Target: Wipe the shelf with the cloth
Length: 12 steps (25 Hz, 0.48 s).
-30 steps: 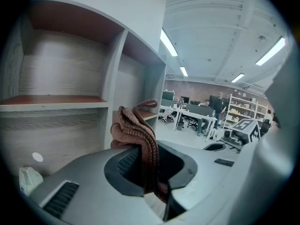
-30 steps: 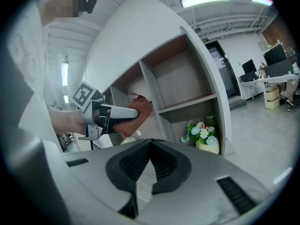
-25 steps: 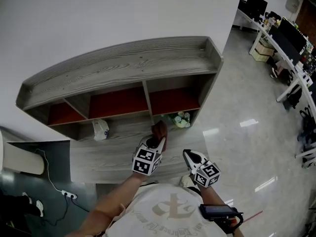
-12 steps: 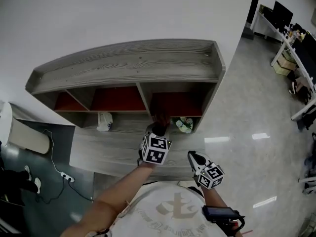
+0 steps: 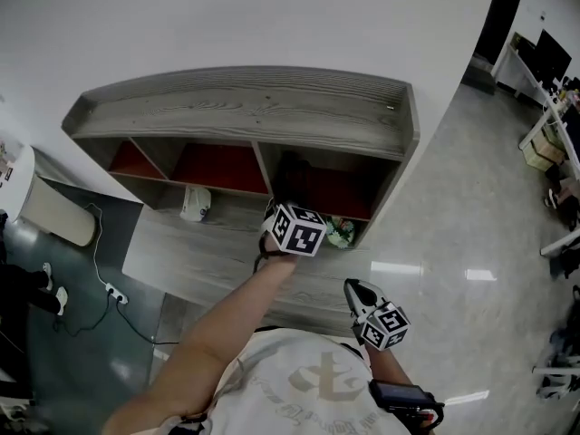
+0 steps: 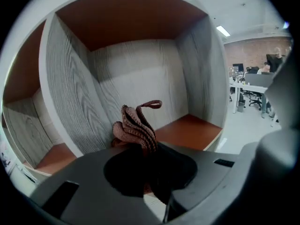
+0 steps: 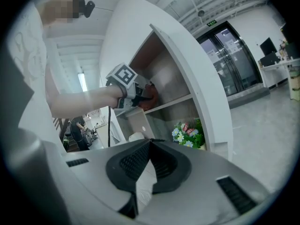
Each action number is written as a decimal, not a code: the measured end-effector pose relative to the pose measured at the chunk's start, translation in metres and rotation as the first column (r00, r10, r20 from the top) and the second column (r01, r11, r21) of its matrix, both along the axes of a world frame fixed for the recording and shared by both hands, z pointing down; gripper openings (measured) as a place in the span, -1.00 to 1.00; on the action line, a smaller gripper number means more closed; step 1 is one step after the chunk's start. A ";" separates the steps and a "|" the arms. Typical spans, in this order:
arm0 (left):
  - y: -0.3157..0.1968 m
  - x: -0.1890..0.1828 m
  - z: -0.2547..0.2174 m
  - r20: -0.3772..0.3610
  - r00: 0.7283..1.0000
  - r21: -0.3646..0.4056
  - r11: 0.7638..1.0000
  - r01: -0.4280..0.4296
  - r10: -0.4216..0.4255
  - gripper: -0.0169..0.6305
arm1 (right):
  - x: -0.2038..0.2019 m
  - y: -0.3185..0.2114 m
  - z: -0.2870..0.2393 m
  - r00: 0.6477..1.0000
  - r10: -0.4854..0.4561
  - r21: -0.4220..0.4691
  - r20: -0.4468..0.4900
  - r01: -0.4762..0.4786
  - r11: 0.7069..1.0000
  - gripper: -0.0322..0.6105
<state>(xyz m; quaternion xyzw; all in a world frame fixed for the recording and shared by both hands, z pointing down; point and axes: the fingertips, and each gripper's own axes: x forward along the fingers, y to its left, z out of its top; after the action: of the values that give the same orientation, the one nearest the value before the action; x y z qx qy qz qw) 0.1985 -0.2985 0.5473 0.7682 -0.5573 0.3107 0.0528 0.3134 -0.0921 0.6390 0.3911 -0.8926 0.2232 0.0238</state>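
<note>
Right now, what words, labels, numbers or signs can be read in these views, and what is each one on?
No text can be read.
Shirt: lettering round an emblem, too blurred.
Green sign over the glass doors: too small.
Cubes on the left gripper and right gripper: black-and-white squares, no words.

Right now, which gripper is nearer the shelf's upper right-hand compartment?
Left. The left gripper, shut on the cloth, is at that compartment's mouth. The right gripper hangs back near the person's body, outside the shelf, empty.
</note>
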 end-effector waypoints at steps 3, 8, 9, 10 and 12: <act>-0.013 -0.004 0.010 0.005 0.999 -0.046 0.998 0.052 -0.052 -0.73 | 0.008 -0.003 0.001 1.000 -0.012 0.001 0.004 0.012 1.000 -0.89; -0.029 -0.004 0.026 0.062 0.993 -0.096 0.990 0.108 -0.102 -0.73 | 0.018 -0.008 0.002 1.000 -0.025 0.000 0.009 0.025 1.000 -0.89; -0.031 -0.004 0.030 0.094 0.990 -0.097 0.989 0.115 -0.106 -0.73 | 0.020 -0.009 0.002 1.000 -0.028 0.000 0.010 0.028 1.000 -0.89; -0.033 -0.003 0.035 0.126 0.986 -0.098 0.988 0.123 -0.110 -0.73 | 0.021 -0.011 0.002 0.999 -0.031 0.000 0.011 0.031 1.000 -0.89; -0.037 -0.004 0.041 0.161 0.979 -0.100 0.985 0.143 -0.126 -0.73 | 0.024 -0.013 0.002 0.999 -0.036 0.001 0.016 0.036 0.999 -0.89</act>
<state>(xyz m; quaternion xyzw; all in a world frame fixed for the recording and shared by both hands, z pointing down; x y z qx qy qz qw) 0.1942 -0.3353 0.5884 0.6982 -0.5922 0.3955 0.0731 0.3371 -0.1054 0.6411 0.3733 -0.8997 0.2254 0.0205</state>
